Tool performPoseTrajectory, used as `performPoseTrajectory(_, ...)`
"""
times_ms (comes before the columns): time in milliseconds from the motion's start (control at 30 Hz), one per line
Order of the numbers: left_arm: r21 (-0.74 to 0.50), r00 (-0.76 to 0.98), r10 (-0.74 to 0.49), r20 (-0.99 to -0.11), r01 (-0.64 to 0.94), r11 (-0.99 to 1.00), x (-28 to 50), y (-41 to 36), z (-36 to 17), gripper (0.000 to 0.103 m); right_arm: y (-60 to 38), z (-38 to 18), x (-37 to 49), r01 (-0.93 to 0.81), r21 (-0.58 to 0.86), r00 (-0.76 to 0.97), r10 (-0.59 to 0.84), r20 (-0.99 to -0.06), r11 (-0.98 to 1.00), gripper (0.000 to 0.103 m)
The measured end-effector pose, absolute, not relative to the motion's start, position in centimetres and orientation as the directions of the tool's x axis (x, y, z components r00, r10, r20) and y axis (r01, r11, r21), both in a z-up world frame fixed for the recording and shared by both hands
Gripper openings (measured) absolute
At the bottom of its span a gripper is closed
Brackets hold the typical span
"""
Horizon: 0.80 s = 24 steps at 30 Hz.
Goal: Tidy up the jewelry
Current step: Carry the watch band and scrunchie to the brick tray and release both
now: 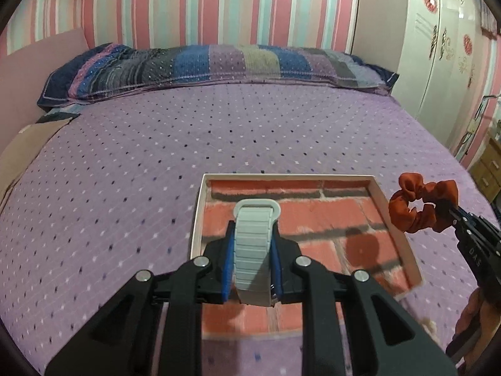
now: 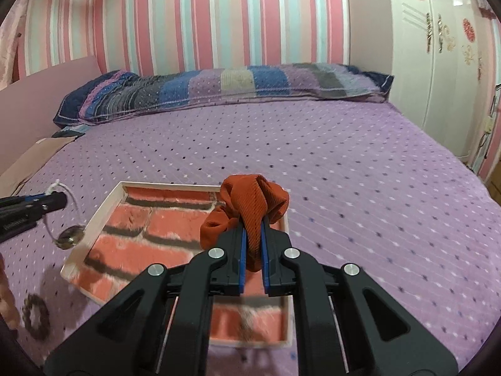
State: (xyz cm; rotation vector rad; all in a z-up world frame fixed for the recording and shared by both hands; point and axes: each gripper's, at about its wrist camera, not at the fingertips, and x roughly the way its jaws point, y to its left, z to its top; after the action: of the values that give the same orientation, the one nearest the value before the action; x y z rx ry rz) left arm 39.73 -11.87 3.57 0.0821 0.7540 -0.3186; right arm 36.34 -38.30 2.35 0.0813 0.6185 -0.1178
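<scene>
Left claw: the left claw (image 1: 252, 244) is seen at lower centre of the left wrist view, its blue-padded jaws pinching a pale grey segmented watch band (image 1: 252, 244) with a rounded end loop; the band stands up between the jaws, above the tray.
Left claw, other view: at the left edge of the right wrist view the same claw (image 2: 59, 201) is seen as a dark tip from which a thin wire ring with a round metallic piece (image 2: 70, 236) hangs, just beside the tray's left rim; how this matches the band cannot be told.
Right claw: the right claw (image 2: 254, 235) is pressed together on a rust-orange ribbed fabric scrunchie (image 2: 250, 206); the fabric bunches above and to the left of the jaws, over the tray's far right corner.
Right claw, other view: at the right edge of the left wrist view this claw (image 1: 451, 214) is seen holding the scrunchie (image 1: 419, 206) in the air, just right of the tray's right rim.
Tray: a shallow white-rimmed rectangular tray with a red brick-pattern lining (image 1: 200, 206) (image 2: 94, 219) lies on the bed, in the lower middle of both views.
Bed: a purple bedspread dotted with small dark and white squares (image 1: 156, 144) is spread under everything.
Loose item: a brownish beaded bracelet (image 2: 36, 321) lies on the bedspread at lower left of the right wrist view, well apart from the tray.
Background: a long striped patchwork pillow (image 1: 219, 62) is laid across the head of the bed, against a pink-and-blue striped wall (image 1: 188, 3).
</scene>
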Motion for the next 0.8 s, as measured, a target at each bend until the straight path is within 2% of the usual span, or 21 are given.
performPoseTrajectory(233,-0.030,0.637,-0.233,-0.735,0.312,0.950,45.2,-14.2,0.4,0.021,-38.6,-0.1,43.1,0.170,0.062,0.764,-0.092,-0.639,0.983,0.008)
performPoseTrajectory(467,-0.025,0.581,-0.200,-0.789,0.295,0.955,49.0,-15.4,-3.3,0.021,-38.5,-2.3,45.5,0.167,0.060,0.722,-0.080,-0.688,0.984,0.008)
performPoseTrajectory(800,0.025,0.581,-0.154,-0.799,0.288,0.957,50.9,-16.3,-4.3,0.021,-39.2,-4.8,47.8,0.195,0.024,0.627,-0.106,-0.772,0.980,0.009)
